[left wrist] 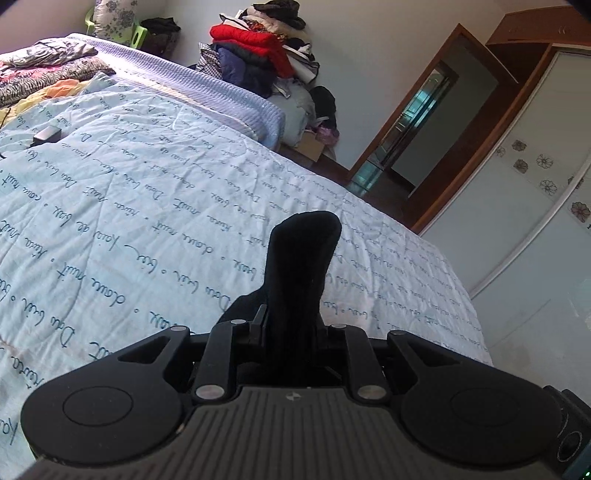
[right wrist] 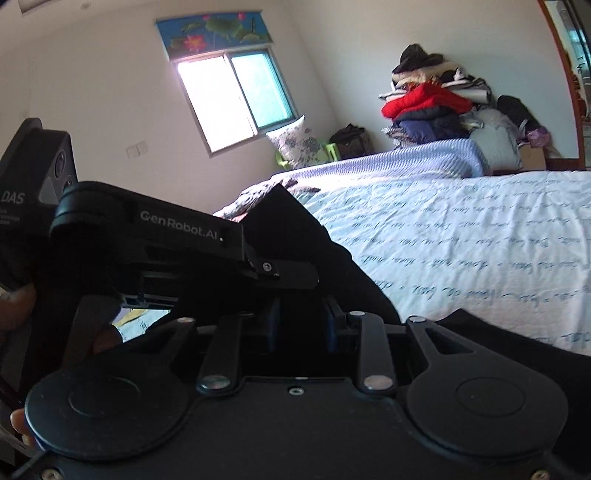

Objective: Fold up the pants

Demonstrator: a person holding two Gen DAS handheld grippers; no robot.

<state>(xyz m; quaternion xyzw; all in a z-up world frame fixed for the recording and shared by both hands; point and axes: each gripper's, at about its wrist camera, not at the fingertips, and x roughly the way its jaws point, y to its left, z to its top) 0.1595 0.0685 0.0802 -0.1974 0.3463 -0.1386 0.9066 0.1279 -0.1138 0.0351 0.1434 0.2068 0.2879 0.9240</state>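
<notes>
Above the bed, in the left wrist view, the left gripper (left wrist: 291,325) points across a pale blue quilt (left wrist: 147,192) printed with dark handwriting; its fingers are drawn together on a fold of the black pants (left wrist: 303,258), which stands up out of them as a tall dark tongue above the bedding; a small dark device (left wrist: 47,134) lies on the quilt far to the left; patterned blankets (left wrist: 40,70) sit at the head of the bed; a heap of clothes (left wrist: 266,51) with a red jacket on it rises against the wall beyond the far edge; a wooden door frame (left wrist: 436,122) and a white wardrobe (left wrist: 524,192) with flower decals fill the right side.

From the right wrist view, the right gripper (right wrist: 301,325) is closed to a narrow gap with the black pants (right wrist: 325,258) pinched between its blue-lined fingers; the cloth spreads out to its right over the quilt (right wrist: 461,236); the left gripper (right wrist: 288,275) crosses just ahead from the left, its tips shut against the same dark fabric; a window (right wrist: 236,96) glows on the far wall under a lotus-print blind (right wrist: 214,29); a floral pillow (right wrist: 297,142) leans beneath it; the heap of clothes (right wrist: 432,103) stands at the right.
</notes>
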